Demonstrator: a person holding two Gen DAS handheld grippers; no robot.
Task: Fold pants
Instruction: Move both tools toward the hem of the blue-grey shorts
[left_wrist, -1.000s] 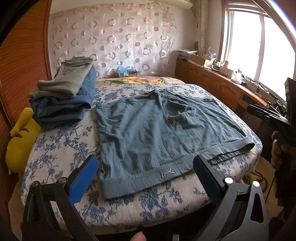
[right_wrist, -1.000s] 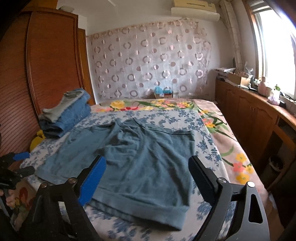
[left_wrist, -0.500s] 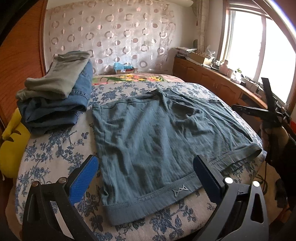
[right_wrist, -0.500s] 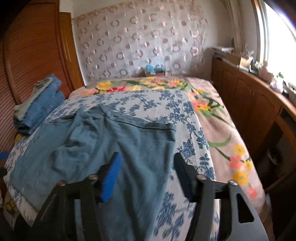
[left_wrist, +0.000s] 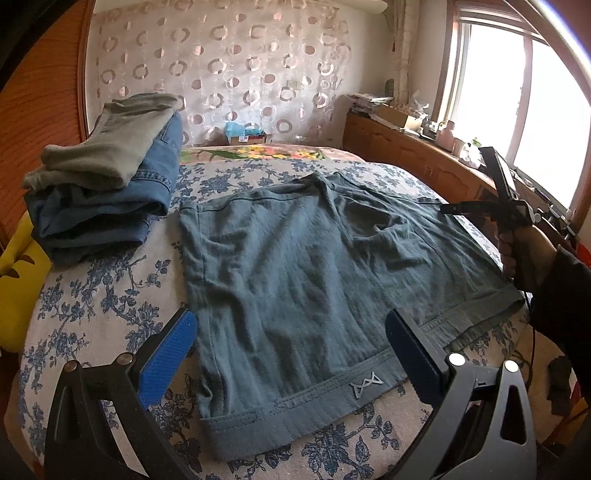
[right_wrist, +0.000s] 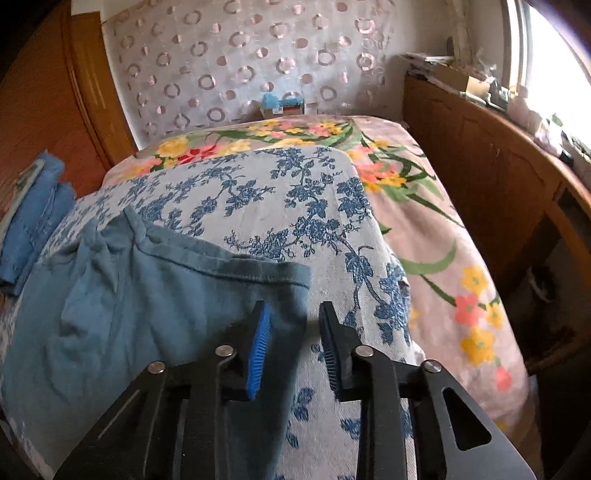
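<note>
Blue-padded fingers of the right gripper have just been closing, a narrow gap left above the right edge of the flat teal-grey cotton shorts, gripping nothing. Those shorts lie spread on the blue-flowered bedspread. At the near edge the left gripper stands wide open, empty.

No readable words or numbers anywhere, only a small zigzag emblem stitched on the hem of the teal pants, box labels by the curtain too small to read

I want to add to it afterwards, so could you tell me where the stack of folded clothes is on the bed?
In the left wrist view the stack of folded clothes sits at the bed's far left, left of the spread teal pants and above the yellow cushion.
</note>
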